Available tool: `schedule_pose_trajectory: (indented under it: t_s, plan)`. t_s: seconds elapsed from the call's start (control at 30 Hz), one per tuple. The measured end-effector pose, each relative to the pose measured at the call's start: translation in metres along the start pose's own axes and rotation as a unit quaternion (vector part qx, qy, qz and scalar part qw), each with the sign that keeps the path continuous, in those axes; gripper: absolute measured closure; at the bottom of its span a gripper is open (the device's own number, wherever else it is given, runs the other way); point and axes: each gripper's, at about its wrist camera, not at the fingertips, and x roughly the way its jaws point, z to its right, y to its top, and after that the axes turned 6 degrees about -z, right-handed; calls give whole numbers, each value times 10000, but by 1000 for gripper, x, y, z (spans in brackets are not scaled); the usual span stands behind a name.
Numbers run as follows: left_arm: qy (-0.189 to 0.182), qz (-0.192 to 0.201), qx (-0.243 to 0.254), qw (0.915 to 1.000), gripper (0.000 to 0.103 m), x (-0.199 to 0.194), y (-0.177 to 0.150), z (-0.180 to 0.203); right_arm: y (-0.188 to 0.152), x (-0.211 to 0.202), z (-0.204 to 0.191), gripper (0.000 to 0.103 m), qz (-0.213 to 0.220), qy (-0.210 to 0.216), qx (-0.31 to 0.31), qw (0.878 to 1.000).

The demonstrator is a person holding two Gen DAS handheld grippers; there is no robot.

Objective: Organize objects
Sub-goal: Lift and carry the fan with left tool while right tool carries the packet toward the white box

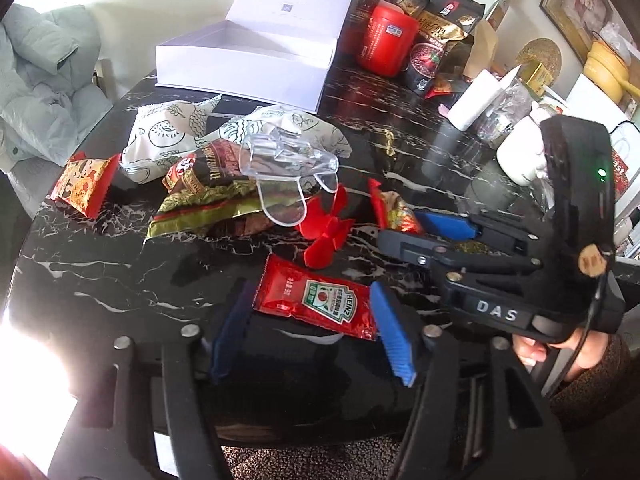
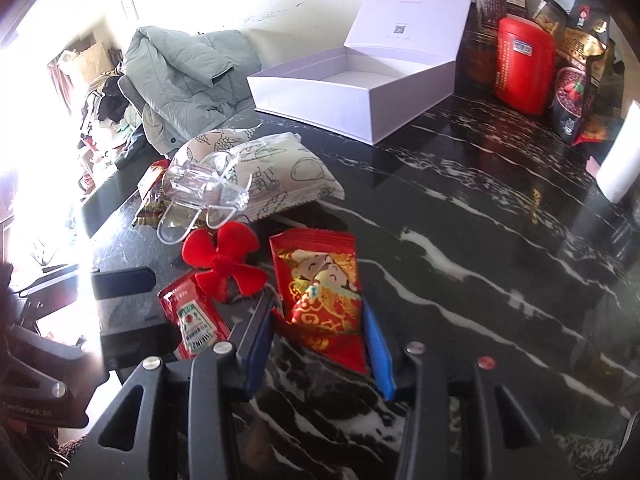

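Ketchup sachet (image 1: 320,304) flat on surface (image 1: 120,280), between spread pads of left tool (image 1: 316,336), ungripped. Right tool (image 2: 320,344) clamped on red snack packet (image 2: 324,296). Step: pickup. Next, likely: lift packet toward open white box (image 2: 360,92).

Glare whites out the table (image 2: 460,184) edge; the ketchup sachet (image 2: 196,320) seems partly hidden behind fingers (image 2: 256,340).
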Motion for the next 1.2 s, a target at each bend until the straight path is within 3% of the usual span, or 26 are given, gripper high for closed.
schedule_pose_trajectory:
  t_s: [0.23, 0.43, 0.5, 0.57, 0.67, 0.73, 1.2]
  plan:
    - [189, 168, -87, 9996, 40, 7, 6, 6, -9, -7, 11, 59, 41, 75, 180, 9998]
    - [79, 319, -75, 9994, 41, 13, 14, 15, -14, -11, 23, 59, 55, 96, 398, 9991]
    - [159, 350, -87, 9992, 50, 16, 17, 16, -15, -12, 27, 59, 65, 94, 462, 9989]
    - [283, 313, -115, 9990, 69, 21, 19, 17, -17, -14, 29, 59, 69, 51, 498, 9987]
    - [118, 16, -209, 9997, 90, 32, 22, 13, -17, -14, 29, 59, 65, 15, 513, 9987]
    - [44, 63, -266, 9996, 97, 30, 21, 10, -17, -14, 30, 59, 60, 9, 517, 9986]
    - [-238, 197, -1, 9995, 101, 7, 18, 22, -21, -29, 26, 60, 236, -53, 481, 9985]
